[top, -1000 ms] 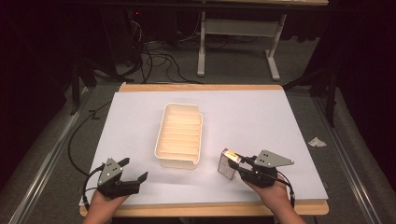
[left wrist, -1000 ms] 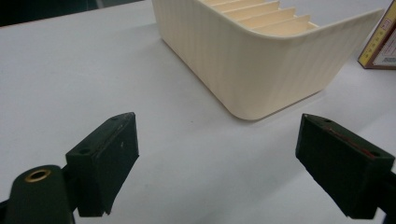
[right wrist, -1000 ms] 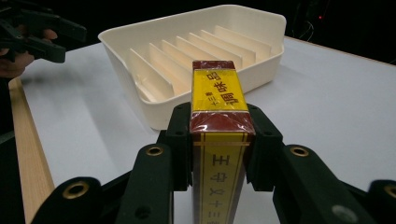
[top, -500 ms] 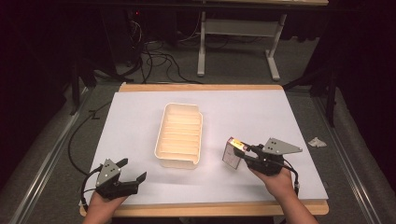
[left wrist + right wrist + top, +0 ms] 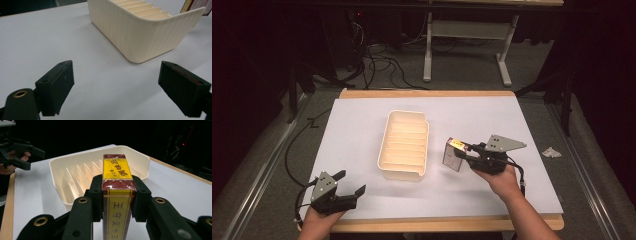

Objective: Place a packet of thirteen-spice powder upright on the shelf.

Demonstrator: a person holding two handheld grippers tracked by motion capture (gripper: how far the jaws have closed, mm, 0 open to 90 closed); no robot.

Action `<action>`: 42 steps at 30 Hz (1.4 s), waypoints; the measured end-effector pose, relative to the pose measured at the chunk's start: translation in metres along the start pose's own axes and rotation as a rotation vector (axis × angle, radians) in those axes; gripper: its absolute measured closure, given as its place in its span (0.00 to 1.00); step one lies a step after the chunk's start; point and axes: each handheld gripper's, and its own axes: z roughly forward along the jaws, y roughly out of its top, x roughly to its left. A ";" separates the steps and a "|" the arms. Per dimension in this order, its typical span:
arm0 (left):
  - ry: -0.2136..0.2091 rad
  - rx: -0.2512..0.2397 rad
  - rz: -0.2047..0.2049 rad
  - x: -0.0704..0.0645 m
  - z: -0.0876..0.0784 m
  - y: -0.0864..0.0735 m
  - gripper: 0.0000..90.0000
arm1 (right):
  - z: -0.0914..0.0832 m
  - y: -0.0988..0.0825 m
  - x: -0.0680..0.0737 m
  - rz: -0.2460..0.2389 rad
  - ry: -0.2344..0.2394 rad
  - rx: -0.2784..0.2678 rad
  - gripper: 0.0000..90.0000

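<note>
My right gripper [image 5: 460,153] is shut on a small box wrapped in clear film [image 5: 453,154], dark red with a yellow band and printed characters [image 5: 117,185]. It holds the box upright above the white sheet, just right of the cream ribbed tray [image 5: 404,145]. In the right gripper view the tray [image 5: 62,166] lies straight beyond the box. My left gripper [image 5: 350,183] rests open at the table's front left corner, nothing between its jaws. In the left gripper view the tray's rounded near wall [image 5: 140,37] stands ahead to the right.
A white sheet [image 5: 362,120] covers the wooden table [image 5: 427,93]. A crumpled scrap [image 5: 551,152] lies on the floor off the table's right side. Cables [image 5: 372,60] and a desk frame [image 5: 464,37] are on the floor behind the table.
My right gripper has lifted the box and carried it away from the table's front edge, alongside the tray's right wall. The left gripper has stayed in place.
</note>
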 end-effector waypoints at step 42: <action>0.009 -0.014 0.004 0.000 -0.008 0.002 0.15 | 0.055 0.059 0.025 -0.082 0.189 -0.057 0.76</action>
